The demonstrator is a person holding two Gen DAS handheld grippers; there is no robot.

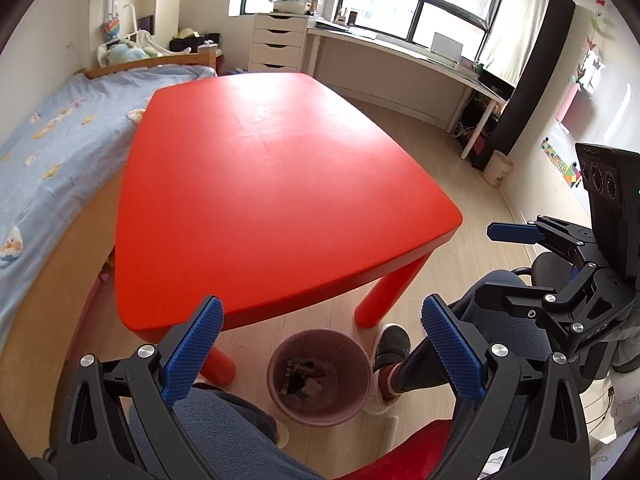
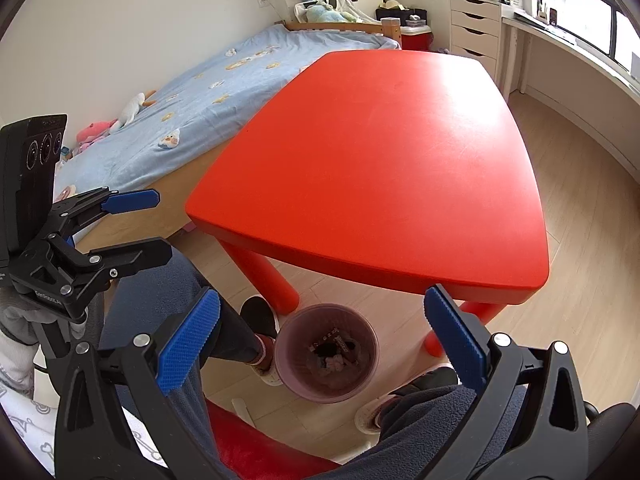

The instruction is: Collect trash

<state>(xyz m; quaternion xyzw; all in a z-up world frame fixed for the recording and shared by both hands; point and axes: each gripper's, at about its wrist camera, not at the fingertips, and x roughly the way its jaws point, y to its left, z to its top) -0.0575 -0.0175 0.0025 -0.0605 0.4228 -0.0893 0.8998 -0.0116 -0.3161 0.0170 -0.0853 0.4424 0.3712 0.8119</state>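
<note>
Both grippers hung over the floor at the near edge of the red table, each with its blue pads spread wide and nothing between them. The left gripper pointed steeply down, and the bin showed in the gap between its jaws, standing on the pale wood floor just beside the table's near legs. In the bin lay the trash: a dark printed wrapper and a crumpled pale wad near the bottom. The right gripper looked down at the same bin from the other side, with the trash gathered in the middle of it. The person's legs in grey-blue trousers flanked the bin, one shoe touching or nearly touching its rim. A red seat showed below. The bed with a light blue cover ran along the table's far side, and a white drawer unit stood under the window.
</note>
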